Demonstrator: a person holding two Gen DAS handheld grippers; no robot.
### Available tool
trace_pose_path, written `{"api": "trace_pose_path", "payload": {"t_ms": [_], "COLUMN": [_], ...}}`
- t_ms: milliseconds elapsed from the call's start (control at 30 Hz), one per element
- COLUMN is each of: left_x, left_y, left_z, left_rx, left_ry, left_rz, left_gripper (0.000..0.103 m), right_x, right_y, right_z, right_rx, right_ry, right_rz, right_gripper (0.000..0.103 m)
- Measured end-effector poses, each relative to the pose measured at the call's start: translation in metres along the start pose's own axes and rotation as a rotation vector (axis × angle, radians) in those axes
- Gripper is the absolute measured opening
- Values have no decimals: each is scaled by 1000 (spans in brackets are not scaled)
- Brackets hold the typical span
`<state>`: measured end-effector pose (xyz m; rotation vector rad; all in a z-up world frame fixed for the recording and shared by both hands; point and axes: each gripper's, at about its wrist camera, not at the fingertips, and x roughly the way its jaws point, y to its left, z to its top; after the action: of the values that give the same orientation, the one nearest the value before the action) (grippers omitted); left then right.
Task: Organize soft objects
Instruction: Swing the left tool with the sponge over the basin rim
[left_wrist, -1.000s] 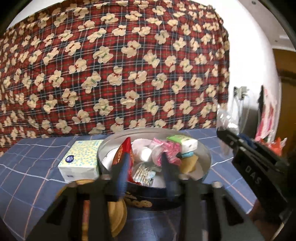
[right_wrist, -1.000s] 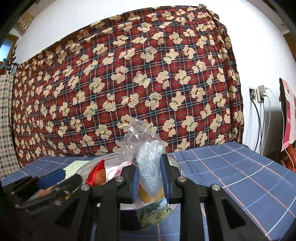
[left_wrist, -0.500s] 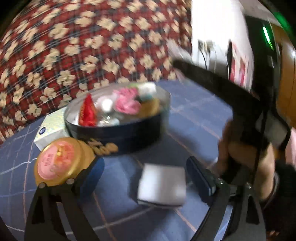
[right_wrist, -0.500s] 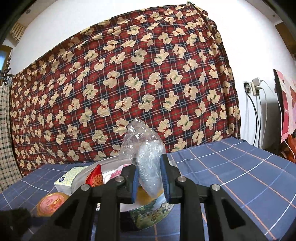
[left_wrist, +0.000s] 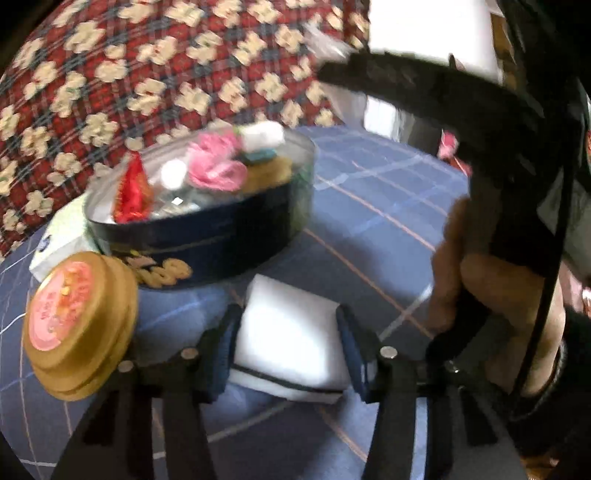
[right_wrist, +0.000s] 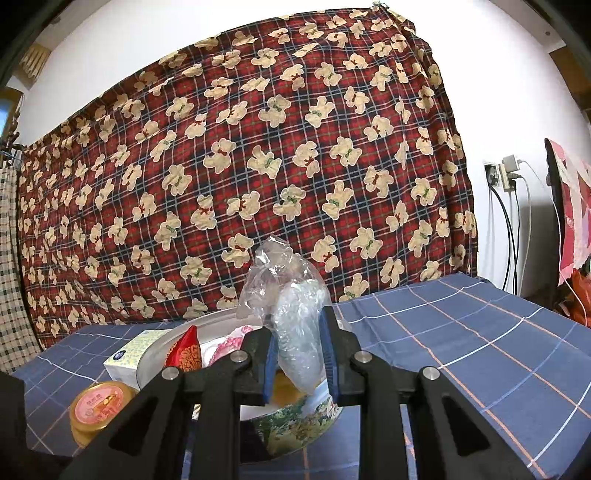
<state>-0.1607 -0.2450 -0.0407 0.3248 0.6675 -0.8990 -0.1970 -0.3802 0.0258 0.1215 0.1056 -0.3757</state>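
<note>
White sponge (left_wrist: 291, 332) flat, square; clear bag (right_wrist: 291, 317) crumpled.

Your crumpled clear plastic bag (right_wrist: 295, 332) stands upright above the round tin (right_wrist: 295, 424), which holds a red pouch (right_wrist: 186, 356), a pink fabric bundle (left_wrist: 216, 168) and small packets. A flat white foam pad (left_wrist: 291, 332) lies on the blue checked cloth just in front of the tin.
</note>
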Motion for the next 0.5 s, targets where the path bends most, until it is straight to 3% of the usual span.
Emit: {"api": "trace_pose_path", "payload": {"t_ms": [67,300,500], "left_x": [-9,-40,-37], "left_y": [11,26,45], "left_z": [5,41,84], "left_rx": [-53,-77,-105], "left_ry": [-44,-231,-300], "left_rz": [-20,45,113], "left_gripper": [51,51,51], "right_x": [0,-1,7], "right_y": [-1,-1,1], "right_z": [0,0,6], "right_rx": [2,1,-26], "right_ry": [-1,-7,-1], "right_rz": [0,1,1], "right_gripper": [24,24,24]}}
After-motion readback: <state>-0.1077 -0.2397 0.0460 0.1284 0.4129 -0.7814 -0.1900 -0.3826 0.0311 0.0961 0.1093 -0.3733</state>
